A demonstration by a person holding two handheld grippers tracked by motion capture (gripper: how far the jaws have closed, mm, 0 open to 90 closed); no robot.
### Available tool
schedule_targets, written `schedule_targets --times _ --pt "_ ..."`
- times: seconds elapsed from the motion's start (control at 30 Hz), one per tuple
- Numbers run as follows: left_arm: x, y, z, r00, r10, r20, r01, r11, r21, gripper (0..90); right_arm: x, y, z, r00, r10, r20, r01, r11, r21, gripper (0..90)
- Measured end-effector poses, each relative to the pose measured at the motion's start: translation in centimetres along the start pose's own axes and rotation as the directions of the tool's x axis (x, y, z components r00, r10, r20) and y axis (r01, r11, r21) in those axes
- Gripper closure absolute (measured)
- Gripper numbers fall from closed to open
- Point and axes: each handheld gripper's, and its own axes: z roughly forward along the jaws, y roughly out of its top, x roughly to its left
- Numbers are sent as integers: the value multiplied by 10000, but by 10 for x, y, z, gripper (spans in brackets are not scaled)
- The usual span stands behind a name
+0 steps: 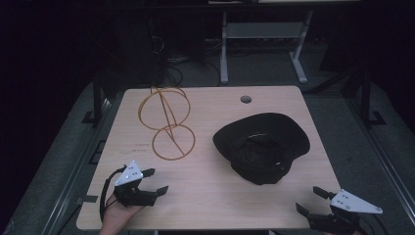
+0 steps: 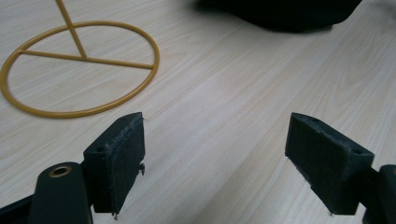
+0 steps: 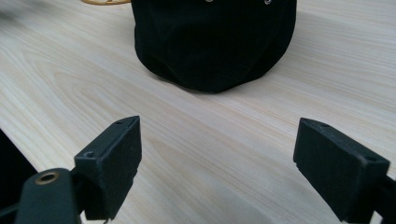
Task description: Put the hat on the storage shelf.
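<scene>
Looking down from the high view, I have the left gripper (image 1: 155, 180) near the front left corner of the table (image 1: 210, 205) and the right gripper (image 1: 311, 199) at the front right edge, both spread wide and holding nothing. The black hat (image 1: 262, 146) lies brim-up ahead and to the left of my right gripper; the yellow wire stand (image 1: 166, 122) sits ahead of my left gripper, well apart from the hat. In the left gripper view, the jaws stand wide over bare wood, with the stand's base ring (image 2: 79, 70) ahead to the left and the hat's edge (image 2: 280, 14) far ahead to the right. In the right gripper view, the hat's crown (image 3: 215, 42) sits straight ahead, near but not touched. My worry: the hat is soft, so a shallow pinch could slip off the cloth or just shove it along; the light stand might tip if bumped.
</scene>
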Motion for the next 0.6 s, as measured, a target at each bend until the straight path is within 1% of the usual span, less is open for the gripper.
schedule_targets --times 0.03,0.07,0.13,0.23,0.33,0.37,0.4,0.6 --pt "0 1 1 10000 84 20 -84 10000 28 195 0 0 0 10000 19 -28 -19 10000 2 148" --pt "-1 1 2 10000 52 60 -53 10000 37 195 0 0 0 10000 32 -44 -32 10000 21 148" --pt "-3 2 6 9997 196 134 -197 9997 127 195 0 -1 -1 10000 34 -55 -34 10000 6 148" --pt "-5 3 7 9995 250 205 -254 9995 178 195 1 -1 -3 10000 55 -49 -55 10000 -31 148" --pt "-11 8 7 9985 415 352 -417 9991 60 195 1 0 -4 9999 108 -54 -109 9999 -109 148" --pt "-11 8 7 9985 415 352 -417 9991 60 195 1 0 -4 9999 108 -54 -109 9999 -109 148" --pt "-13 9 7 9985 376 398 -378 9993 29 195 1 0 -4 9999 88 -55 -89 9999 -109 148" --pt "-24 23 8 9958 642 658 -639 9979 -70 195 3 3 -5 9999 -94 -58 93 9999 -119 148"
